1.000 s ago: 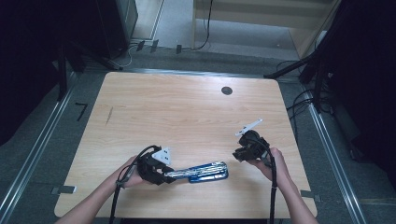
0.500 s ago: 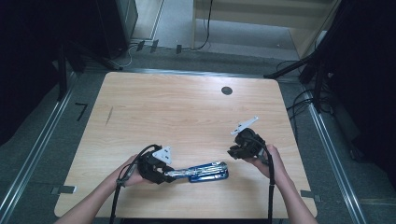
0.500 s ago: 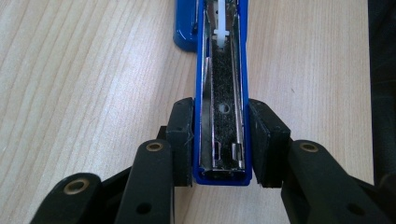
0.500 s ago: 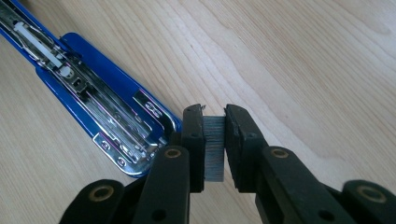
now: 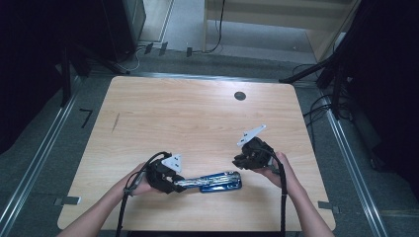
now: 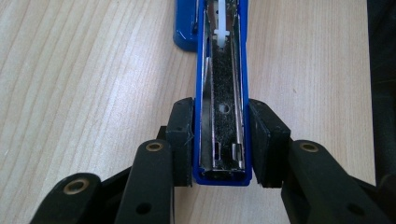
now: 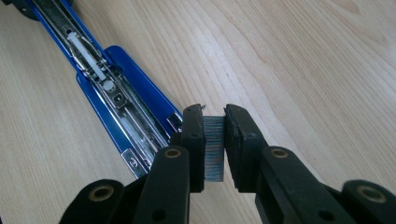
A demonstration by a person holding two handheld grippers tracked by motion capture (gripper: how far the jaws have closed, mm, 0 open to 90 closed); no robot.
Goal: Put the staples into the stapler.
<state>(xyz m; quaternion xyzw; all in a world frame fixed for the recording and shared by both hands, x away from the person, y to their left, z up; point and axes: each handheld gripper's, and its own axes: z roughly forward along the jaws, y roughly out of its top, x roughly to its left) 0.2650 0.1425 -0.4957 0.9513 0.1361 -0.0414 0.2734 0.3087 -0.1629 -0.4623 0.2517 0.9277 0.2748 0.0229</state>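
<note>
Left gripper (image 6: 219, 140) pinches the rear end of an opened blue stapler (image 5: 212, 181), its pads pressed on both sides of the upper arm, whose staple channel (image 6: 223, 93) faces up. The stapler lies flat near the front edge of the wooden tabletop (image 5: 197, 123), about midway along it. Right gripper (image 7: 215, 140) clamps a strip of staples (image 7: 214, 149) upright between its pads, just beside the stapler's far end. No brand or writing can be read.
</note>
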